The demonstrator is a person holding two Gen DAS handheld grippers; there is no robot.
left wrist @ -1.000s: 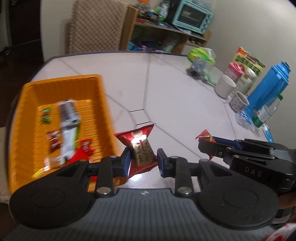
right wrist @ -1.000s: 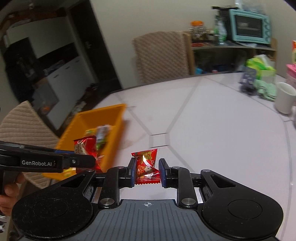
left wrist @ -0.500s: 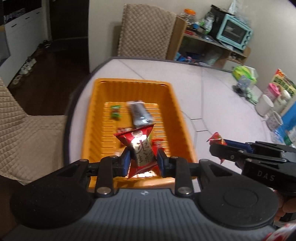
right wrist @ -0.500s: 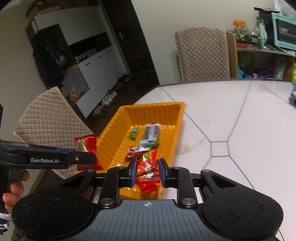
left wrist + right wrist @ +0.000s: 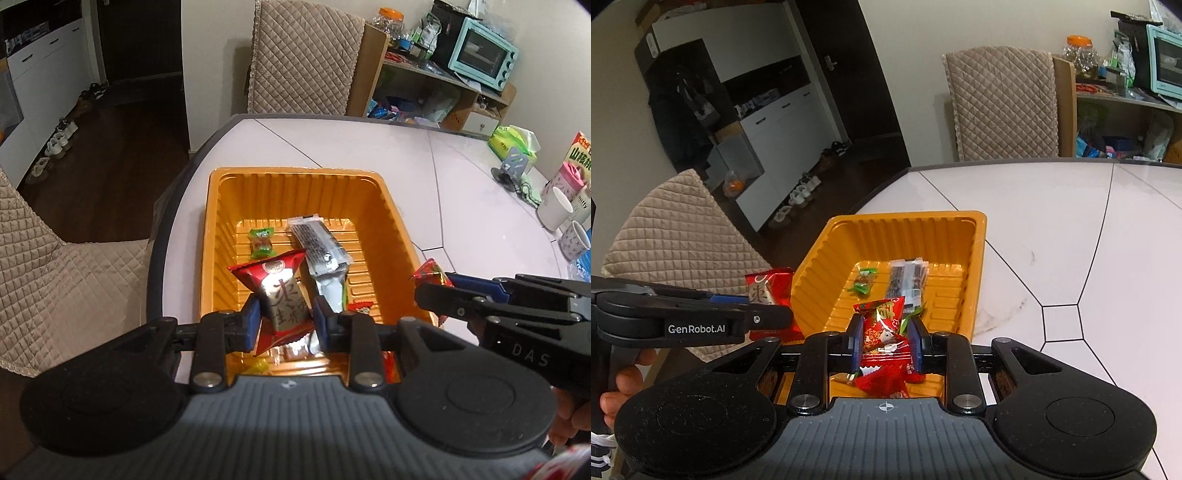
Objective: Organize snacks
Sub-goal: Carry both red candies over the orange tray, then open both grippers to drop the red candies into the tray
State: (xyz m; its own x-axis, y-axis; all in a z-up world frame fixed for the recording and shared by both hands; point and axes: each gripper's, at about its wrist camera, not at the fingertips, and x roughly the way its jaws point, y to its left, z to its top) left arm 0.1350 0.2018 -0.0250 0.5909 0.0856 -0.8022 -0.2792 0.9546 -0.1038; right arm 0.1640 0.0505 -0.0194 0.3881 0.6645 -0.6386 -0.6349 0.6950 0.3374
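You are in a home dining room: a pale round table (image 5: 1071, 229) with quilted chairs (image 5: 1001, 107) around it, a small mint oven (image 5: 482, 59) on a cluttered wooden shelf (image 5: 417, 85), mugs (image 5: 554, 208) by the table edge, and shoes (image 5: 55, 144) lined up near white cabinets (image 5: 775, 122).

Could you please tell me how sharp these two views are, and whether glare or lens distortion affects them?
Left wrist view: sharp, glare whitening the silver snack wrapper in the orange tray; fisheye bends the table edge. Right wrist view: sharp too, the doorway bowed, corners vignetted dark.
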